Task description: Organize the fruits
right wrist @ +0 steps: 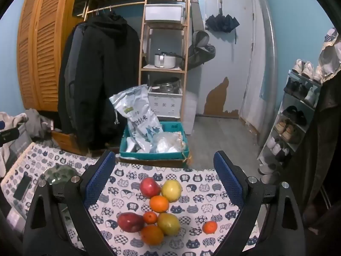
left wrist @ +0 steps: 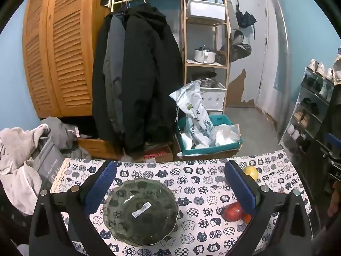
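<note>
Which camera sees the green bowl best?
The left wrist view: the green bowl sits whole and close between the open left tongs. In the right wrist view, only a small part peeks out at the left, behind a finger.

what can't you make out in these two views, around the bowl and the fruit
- Left wrist view: the right finger of the open left gripper covers part of the red fruit, the yellow fruit and most of an orange one.
- Right wrist view: the glass bowl is half hidden behind the open right gripper's left finger.
- Left wrist view: the bowl's sticker is too small to read.
</note>
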`<state>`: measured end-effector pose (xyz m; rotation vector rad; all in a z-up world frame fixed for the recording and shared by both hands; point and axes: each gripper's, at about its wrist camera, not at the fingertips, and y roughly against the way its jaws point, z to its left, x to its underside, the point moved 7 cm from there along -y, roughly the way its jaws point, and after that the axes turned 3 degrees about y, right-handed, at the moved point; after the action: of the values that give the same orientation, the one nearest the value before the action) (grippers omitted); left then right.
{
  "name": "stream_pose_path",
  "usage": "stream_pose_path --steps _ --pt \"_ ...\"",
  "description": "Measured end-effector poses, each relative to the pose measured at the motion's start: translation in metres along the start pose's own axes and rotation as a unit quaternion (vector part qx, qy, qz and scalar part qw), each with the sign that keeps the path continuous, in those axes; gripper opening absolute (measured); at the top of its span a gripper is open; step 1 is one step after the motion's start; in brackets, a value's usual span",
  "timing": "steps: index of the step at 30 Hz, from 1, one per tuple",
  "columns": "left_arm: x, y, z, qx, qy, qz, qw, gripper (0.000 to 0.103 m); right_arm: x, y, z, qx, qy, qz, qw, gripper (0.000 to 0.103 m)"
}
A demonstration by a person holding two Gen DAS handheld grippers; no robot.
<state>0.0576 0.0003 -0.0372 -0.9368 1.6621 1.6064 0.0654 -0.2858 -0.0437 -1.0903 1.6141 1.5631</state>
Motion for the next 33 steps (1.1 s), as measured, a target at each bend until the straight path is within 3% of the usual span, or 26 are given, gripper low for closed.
stream_pose_path --steps 16,33 --pt "-0.0003 -0.0001 0.0040 -0.012 -0.007 -0.004 0.9999 0.102 0.0086 -0.0052 -0.0003 -0.002 0.007 0.009 1.000 0.092" --pt "-0.0029 0.0012 0.0016 -0.001 -0.003 -0.004 1.0000 0.102 0.0080 -0.0082 0.0078 0.000 0.010 0.012 1.000 0.092"
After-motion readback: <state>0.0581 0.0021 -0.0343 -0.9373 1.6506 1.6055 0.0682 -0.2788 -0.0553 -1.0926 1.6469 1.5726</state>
